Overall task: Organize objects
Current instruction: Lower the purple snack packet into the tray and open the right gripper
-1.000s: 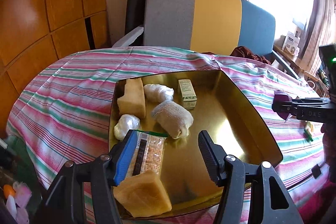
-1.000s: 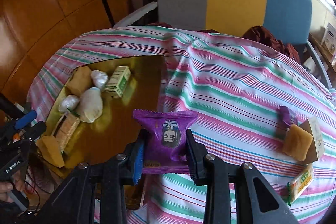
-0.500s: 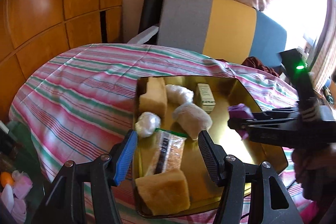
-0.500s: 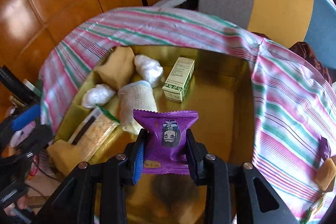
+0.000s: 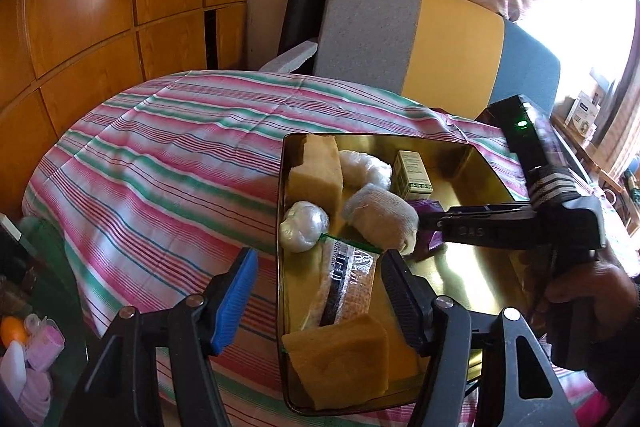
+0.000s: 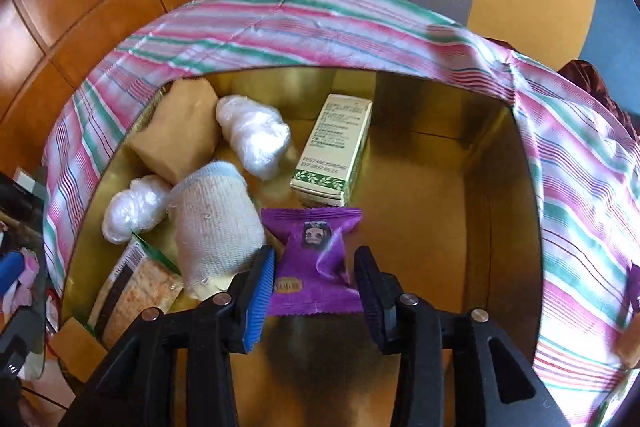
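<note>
Loosening around the purple snack packet [image 6: 316,259], your right gripper [image 6: 314,279] is hanging low over the gold tray [image 6: 496,227]; its jaws have just been opening, and the pads are standing clear of the wrapper. The packet is lying between them, beside the rolled bandage [image 6: 214,227] and before the small green box [image 6: 334,151].

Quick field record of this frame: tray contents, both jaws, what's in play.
tray: gold tray on striped cloth
contents: far tan block, near tan block, far white bundle, near white bundle, bandage roll, green-white box, cracker packet
right gripper: jaws just been opening; purple packet between them, pads look clear of it
left gripper: jaws open, empty, above tray's near-left edge
</note>
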`<action>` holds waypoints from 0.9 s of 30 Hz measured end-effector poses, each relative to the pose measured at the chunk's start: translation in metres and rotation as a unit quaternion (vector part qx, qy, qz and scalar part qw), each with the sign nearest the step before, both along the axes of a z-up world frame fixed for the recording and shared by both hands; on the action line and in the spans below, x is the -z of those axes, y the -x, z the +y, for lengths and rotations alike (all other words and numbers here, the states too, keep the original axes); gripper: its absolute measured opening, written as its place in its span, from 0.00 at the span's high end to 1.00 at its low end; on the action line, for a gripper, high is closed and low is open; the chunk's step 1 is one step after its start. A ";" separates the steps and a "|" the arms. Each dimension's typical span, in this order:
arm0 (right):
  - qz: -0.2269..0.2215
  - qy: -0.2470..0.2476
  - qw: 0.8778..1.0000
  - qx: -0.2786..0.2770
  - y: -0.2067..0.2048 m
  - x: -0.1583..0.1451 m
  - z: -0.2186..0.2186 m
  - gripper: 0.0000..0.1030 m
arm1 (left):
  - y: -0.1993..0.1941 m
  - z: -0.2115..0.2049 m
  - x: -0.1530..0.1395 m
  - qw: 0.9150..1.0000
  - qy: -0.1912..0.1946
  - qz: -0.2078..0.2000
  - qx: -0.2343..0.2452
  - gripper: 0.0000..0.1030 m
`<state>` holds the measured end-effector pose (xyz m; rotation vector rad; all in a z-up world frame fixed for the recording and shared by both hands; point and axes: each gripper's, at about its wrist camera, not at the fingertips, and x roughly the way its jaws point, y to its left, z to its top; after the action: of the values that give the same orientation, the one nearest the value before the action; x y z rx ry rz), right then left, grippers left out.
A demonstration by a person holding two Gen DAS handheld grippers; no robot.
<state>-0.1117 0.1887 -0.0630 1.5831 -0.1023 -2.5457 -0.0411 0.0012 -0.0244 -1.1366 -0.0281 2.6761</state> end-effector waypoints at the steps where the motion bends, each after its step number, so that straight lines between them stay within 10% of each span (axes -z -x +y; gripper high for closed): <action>1: 0.003 0.004 1.000 0.003 -0.002 -0.003 0.002 0.59 | 0.000 0.000 0.000 1.000 0.000 0.000 0.000 0.37; 27: 0.076 0.032 0.993 0.083 -0.099 -0.052 0.086 0.58 | -0.019 0.030 -0.015 0.999 0.021 0.021 0.045 0.37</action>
<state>-0.0132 0.2745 -0.0106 1.4069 -0.3088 -2.7474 -0.0226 0.0316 -0.0097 -1.0678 0.0838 2.6317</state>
